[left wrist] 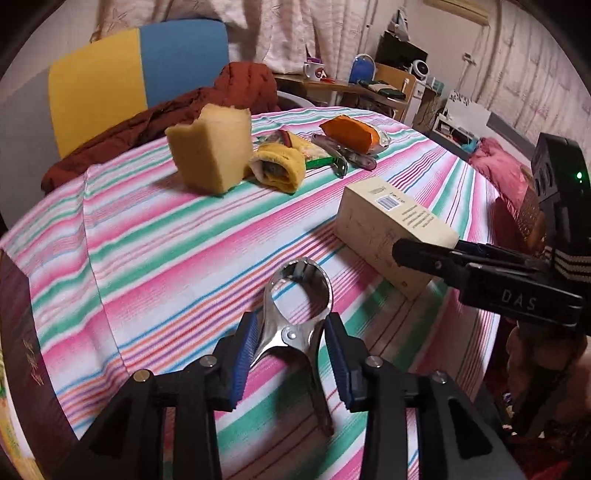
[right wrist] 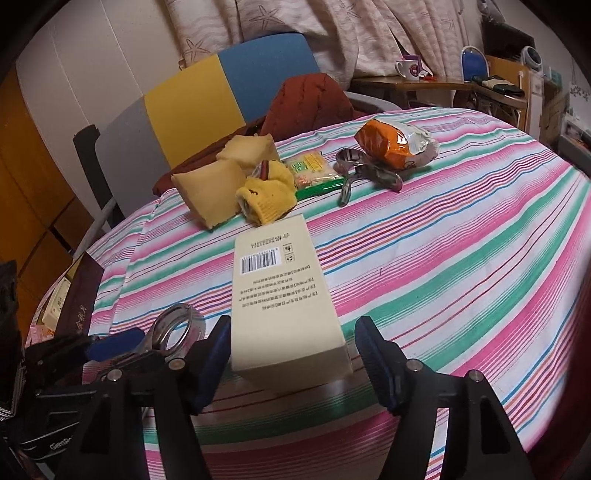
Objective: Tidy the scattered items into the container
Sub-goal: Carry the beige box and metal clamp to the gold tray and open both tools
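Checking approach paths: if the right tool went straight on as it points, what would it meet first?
The cream barcode box, already lying between the open right tool pads without contact; beyond it, probably the yellow sock.

A round table (right wrist: 461,229) fills the foreground, covered with a cloth striped in pink, green, white and blue. Behind it stands a chair (right wrist: 207,96) whose back is panelled in grey, yellow and blue, with a rust-red garment (right wrist: 310,99) draped over its seat. Pale curtains (right wrist: 295,22) printed with starfish hang along the far wall. To the right, a wooden desk (right wrist: 443,83) holds a white mug (right wrist: 408,68) and a small blue item. Wooden cupboard doors (right wrist: 22,192) line the left side. The lighting is warm and dim.
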